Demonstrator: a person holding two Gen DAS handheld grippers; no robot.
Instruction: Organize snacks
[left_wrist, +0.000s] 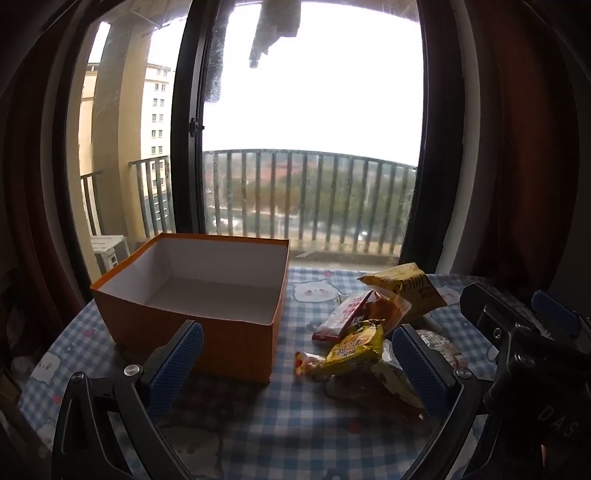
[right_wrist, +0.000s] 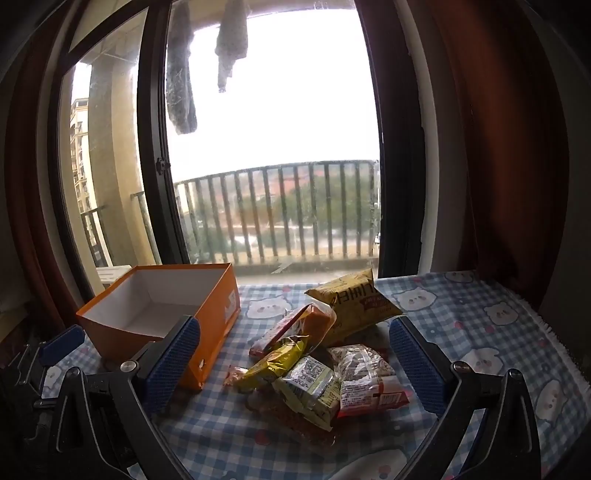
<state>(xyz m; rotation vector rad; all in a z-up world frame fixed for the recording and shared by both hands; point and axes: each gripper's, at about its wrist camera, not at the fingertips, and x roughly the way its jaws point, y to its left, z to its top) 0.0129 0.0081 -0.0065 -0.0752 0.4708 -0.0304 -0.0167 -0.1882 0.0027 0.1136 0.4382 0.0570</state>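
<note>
An open orange box with a white, empty inside stands on the left of the table; it also shows in the right wrist view. A pile of snack packets lies to its right: a large yellow bag, a small yellow packet, a red-and-white packet and others. The pile shows in the left wrist view too. My left gripper is open and empty, hovering before the box's near right corner. My right gripper is open and empty, just short of the pile.
The table wears a blue checked cloth with bear prints. A large window with a balcony railing is behind the table. Dark red curtains hang at both sides. The table's right edge is fringed.
</note>
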